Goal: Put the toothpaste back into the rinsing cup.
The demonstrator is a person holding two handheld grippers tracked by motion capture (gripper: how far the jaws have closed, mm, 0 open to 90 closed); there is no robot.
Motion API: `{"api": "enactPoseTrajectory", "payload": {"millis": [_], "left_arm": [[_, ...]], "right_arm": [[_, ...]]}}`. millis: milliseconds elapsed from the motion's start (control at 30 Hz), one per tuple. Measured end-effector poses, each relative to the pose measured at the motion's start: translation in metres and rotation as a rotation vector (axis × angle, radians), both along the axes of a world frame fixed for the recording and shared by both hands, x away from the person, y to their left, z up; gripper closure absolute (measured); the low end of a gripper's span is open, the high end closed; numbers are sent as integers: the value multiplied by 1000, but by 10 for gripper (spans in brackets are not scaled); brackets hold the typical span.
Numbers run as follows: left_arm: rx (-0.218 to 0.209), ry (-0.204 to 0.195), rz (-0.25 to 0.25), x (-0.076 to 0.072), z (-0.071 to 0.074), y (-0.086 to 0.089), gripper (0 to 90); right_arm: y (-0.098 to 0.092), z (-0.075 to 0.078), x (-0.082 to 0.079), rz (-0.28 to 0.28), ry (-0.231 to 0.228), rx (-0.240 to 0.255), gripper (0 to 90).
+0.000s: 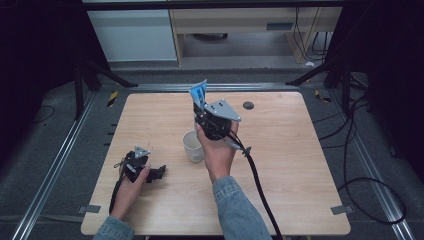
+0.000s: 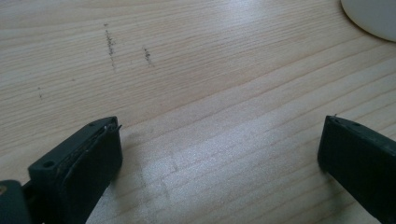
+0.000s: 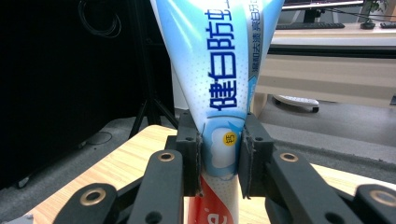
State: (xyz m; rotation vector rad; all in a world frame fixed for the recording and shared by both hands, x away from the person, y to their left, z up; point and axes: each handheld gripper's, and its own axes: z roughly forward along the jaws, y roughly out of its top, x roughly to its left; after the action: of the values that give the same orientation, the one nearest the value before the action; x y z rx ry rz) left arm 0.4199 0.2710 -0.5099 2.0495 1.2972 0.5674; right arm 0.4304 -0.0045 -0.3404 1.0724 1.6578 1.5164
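The toothpaste tube (image 3: 219,88) stands upright in my right gripper (image 3: 220,161), its jaws clamped on the narrow lower body while the flat crimped end fans out above them. Just below and to the left of that gripper on the table (image 1: 290,165) sits the white cup (image 1: 193,145). I judge the step is setting the tube into the cup, so I would keep it vertical, centre it over the rim, lower slowly, then release. My left gripper (image 1: 150,172) rests low on the table, jaws apart, holding nothing, free to steady the cup
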Motion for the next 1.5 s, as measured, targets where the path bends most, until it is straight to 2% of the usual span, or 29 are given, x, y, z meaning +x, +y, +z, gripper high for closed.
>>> {"api": "enactPoseTrajectory", "payload": {"millis": [500, 1500], "left_arm": [[0, 0, -1, 0, 0, 0, 0], [-1, 1, -1, 0, 0, 0, 0]], "right_arm": [[15, -18, -5, -13, -22, -2, 733], [23, -51, -5, -20, -25, -25, 732]]}}
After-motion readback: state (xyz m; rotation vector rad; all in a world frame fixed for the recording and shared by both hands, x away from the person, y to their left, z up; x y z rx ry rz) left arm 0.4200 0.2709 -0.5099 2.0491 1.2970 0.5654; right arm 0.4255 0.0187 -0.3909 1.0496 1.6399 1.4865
